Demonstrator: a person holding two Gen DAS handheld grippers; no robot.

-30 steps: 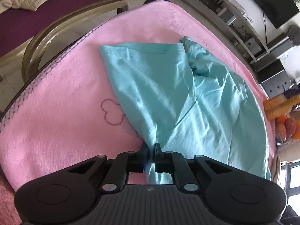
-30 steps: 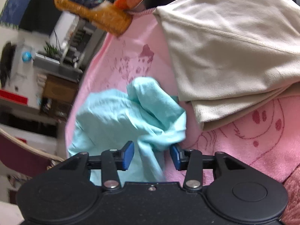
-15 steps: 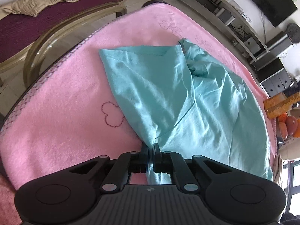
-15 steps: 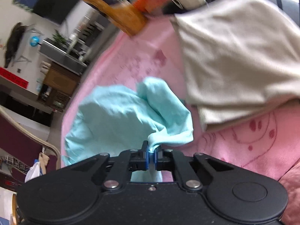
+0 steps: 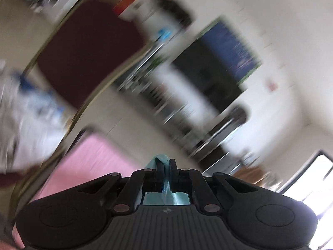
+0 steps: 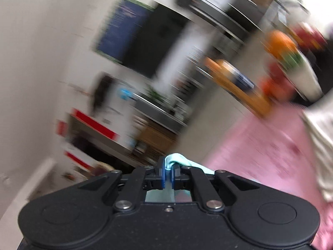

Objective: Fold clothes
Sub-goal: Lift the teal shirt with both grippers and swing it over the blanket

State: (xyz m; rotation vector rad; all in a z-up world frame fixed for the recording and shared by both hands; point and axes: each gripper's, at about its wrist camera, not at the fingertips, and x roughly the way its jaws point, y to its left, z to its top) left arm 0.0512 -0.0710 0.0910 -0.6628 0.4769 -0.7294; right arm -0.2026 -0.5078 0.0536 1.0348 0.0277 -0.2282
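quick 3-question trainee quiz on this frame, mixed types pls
1. True or false: the left gripper is shut on the teal garment.
2. What does the right gripper pinch? A) beige cloth B) teal garment C) orange bottle
3. Fill in: the cover seen under the right gripper is ____ in colour.

Key: 1 true; 2 B; 3 pink.

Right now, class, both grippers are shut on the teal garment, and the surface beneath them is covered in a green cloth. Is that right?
Not quite. The left gripper and the right gripper are each shut on the teal garment, but the cloth is pink, not green. The right wrist view shows it best, and the left wrist view shows it too.
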